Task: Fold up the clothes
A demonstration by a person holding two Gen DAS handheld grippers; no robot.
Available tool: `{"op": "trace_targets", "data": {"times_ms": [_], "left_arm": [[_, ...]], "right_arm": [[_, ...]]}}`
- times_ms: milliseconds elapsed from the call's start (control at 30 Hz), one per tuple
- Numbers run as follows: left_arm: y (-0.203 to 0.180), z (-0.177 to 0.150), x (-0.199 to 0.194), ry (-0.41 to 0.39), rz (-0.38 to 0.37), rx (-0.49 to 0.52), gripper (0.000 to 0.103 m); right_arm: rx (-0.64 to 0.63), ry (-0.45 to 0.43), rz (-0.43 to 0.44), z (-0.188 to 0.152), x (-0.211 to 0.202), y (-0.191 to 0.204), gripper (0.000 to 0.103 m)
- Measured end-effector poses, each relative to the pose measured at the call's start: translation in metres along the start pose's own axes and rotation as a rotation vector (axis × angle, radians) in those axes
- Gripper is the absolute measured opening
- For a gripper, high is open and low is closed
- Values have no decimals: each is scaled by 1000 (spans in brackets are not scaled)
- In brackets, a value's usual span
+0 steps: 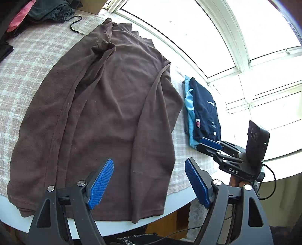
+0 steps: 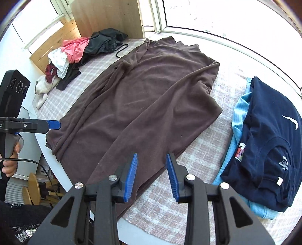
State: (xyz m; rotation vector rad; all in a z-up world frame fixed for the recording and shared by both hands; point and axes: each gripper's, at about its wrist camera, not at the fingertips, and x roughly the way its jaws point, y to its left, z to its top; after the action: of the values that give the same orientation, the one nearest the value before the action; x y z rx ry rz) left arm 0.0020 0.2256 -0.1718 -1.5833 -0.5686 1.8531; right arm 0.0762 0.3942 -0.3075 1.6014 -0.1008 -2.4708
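A brown fleece garment (image 1: pixel 113 113) (image 2: pixel 151 94) lies flat on the checked tablecloth (image 1: pixel 34 62), its long sides and sleeves folded inward and its near hem at the table's front edge. My left gripper (image 1: pixel 149 162) hovers above the near hem, open wide, with nothing between its blue pads. In the right wrist view the left gripper (image 2: pixel 60 124) reaches in from the left, held by a hand. My right gripper (image 2: pixel 152 156) hangs over the garment's near right edge, open by a narrow gap, with nothing held. From the left wrist, the right gripper (image 1: pixel 200 143) shows beside the folded stack.
A folded navy T-shirt (image 2: pixel 268 132) (image 1: pixel 203 113) lies on a light-blue garment (image 2: pixel 237 116) at the right. A pile of unfolded clothes (image 2: pixel 75 54) (image 1: pixel 47 11) and a black hanger hook (image 2: pixel 121 50) sit at the far left. Windows run behind the table.
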Motion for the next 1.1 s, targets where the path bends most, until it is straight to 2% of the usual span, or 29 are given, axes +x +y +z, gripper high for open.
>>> {"op": "trace_targets", "data": {"times_ms": [33, 200, 267, 367, 433, 533, 667, 700, 767, 867, 900, 967, 1033, 1067, 1100], "left_arm": [[-7, 5, 4, 7, 8, 7, 77], [-31, 18, 5, 6, 150, 161, 77], [-40, 24, 14, -4, 214, 193, 77], [-47, 34, 26, -63, 320, 221, 77], [-49, 42, 37, -91, 361, 230, 77], [-45, 51, 52, -81, 340, 215, 77], [-42, 62, 75, -25, 302, 225, 77], [-44, 63, 80, -18, 295, 233, 77], [-50, 62, 90, -2, 259, 250, 77], [-56, 57, 111, 40, 231, 280, 77], [-58, 55, 119, 53, 226, 291, 77], [-59, 53, 132, 77, 245, 307, 77], [-59, 50, 144, 97, 268, 319, 76], [-61, 47, 145, 106, 269, 323, 76], [-64, 42, 145, 112, 267, 328, 76]], "right_arm": [[-7, -8, -6, 5, 1, -2, 32], [-18, -41, -30, 33, 4, -25, 32], [6, -49, -31, 48, 7, -43, 32], [54, -53, -22, 75, 15, -71, 32], [79, -56, 0, 95, 27, -86, 32], [110, -52, 28, 125, 49, -108, 32], [150, 8, 53, 157, 96, -131, 31], [155, 29, 55, 162, 109, -135, 23], [160, 65, 60, 171, 134, -140, 16], [155, 105, 71, 182, 171, -142, 16], [167, 92, 79, 186, 178, -144, 16], [228, 79, 124, 190, 176, -153, 16], [226, 63, 126, 185, 157, -158, 17], [221, 55, 124, 182, 147, -160, 22], [216, 46, 122, 179, 138, -162, 32]]}}
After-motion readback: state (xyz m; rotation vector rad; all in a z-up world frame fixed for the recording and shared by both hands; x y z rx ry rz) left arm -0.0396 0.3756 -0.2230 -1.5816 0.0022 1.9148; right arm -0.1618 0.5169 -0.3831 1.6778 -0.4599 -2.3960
